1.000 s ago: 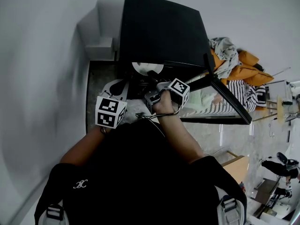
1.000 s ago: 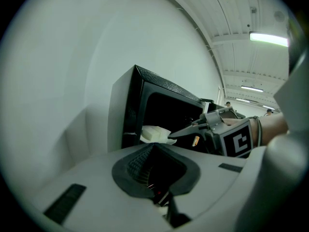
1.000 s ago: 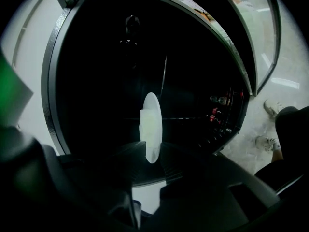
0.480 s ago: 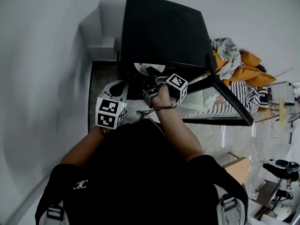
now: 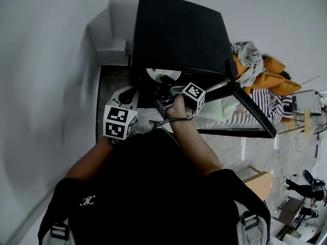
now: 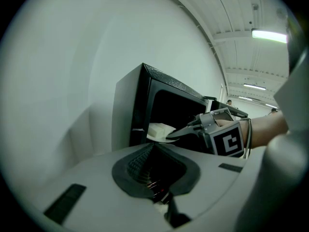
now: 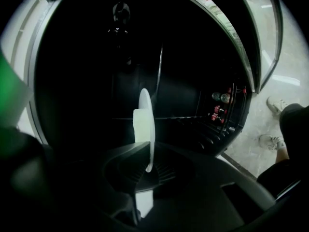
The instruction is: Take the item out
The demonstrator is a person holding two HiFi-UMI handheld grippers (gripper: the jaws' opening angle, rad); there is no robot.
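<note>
A black microwave oven [image 5: 179,34] stands with its door [image 5: 245,108] swung open to the right. A white plate [image 5: 162,75] with a pale block on it sits at the oven's mouth. My right gripper [image 5: 166,86] is shut on the plate's rim. In the right gripper view the plate [image 7: 145,124] shows edge-on between the jaws of my right gripper [image 7: 145,164], with the dark oven cavity behind. My left gripper [image 5: 127,97] hangs left of the oven with its jaws together and nothing in them. In the left gripper view, the plate [image 6: 159,132] and the right gripper [image 6: 182,132] show beyond my left gripper [image 6: 153,175].
The oven stands on a grey stone counter [image 5: 108,86] against a white wall. A small white box [image 5: 112,52] sits left of the oven. A pile of orange and striped clothes [image 5: 265,73] lies beyond the open door. A person's shoes [image 7: 276,105] show on the floor.
My right gripper has shifted slightly towards the oven's mouth with the plate still in it. The left gripper has hardly moved.
</note>
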